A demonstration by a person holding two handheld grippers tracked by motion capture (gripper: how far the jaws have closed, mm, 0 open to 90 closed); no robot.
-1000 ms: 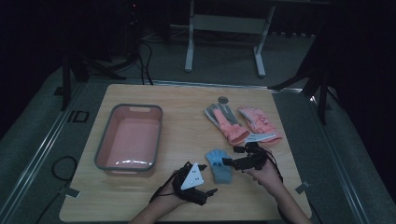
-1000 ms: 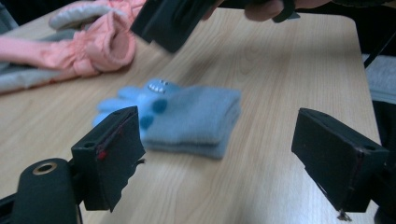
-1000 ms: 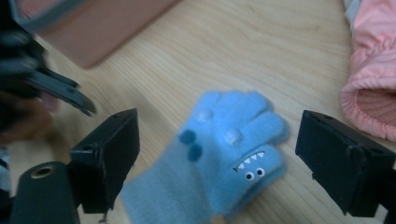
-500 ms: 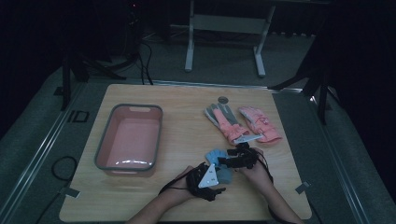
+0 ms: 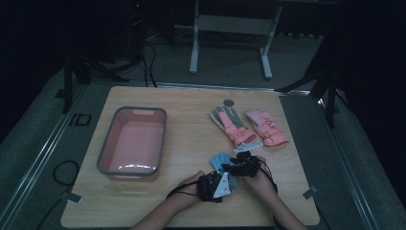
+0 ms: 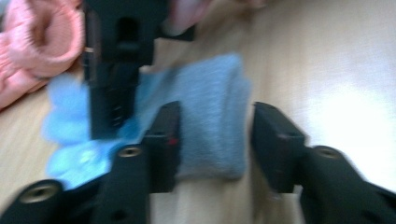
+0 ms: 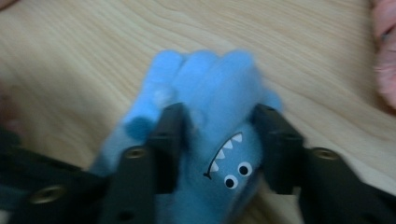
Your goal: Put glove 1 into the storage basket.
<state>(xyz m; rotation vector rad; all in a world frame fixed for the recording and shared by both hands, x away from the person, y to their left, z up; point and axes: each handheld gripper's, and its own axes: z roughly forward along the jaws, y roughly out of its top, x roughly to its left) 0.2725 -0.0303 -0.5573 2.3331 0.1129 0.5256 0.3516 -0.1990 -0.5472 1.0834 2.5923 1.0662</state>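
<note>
A small blue glove (image 5: 220,162) with a shark face (image 7: 229,172) lies flat on the wooden table (image 5: 182,120) near its front edge. My left gripper (image 5: 228,177) comes in from the near side and straddles the glove's grey cuff (image 6: 210,121). Its jaws have just been closing, and a thin gap remains at one pad. My right gripper (image 5: 226,166) reaches in from the right. Its jaws have also been closing and now pinch the blue fabric (image 7: 219,93) just below the glove's fingers. In the left gripper view the right gripper (image 6: 116,70) stands over the glove.
A pair of pink gloves (image 5: 234,125) (image 5: 265,127) lies behind the blue one, toward the back right, and one pink cuff (image 6: 32,51) is close by. A pink tub (image 5: 103,153) sits at the left. A small metal disc (image 5: 229,102) is set in the table's far side.
Both hands have drawn together over the blue glove and sunk onto it. The jaws of both grippers have narrowed around it.
</note>
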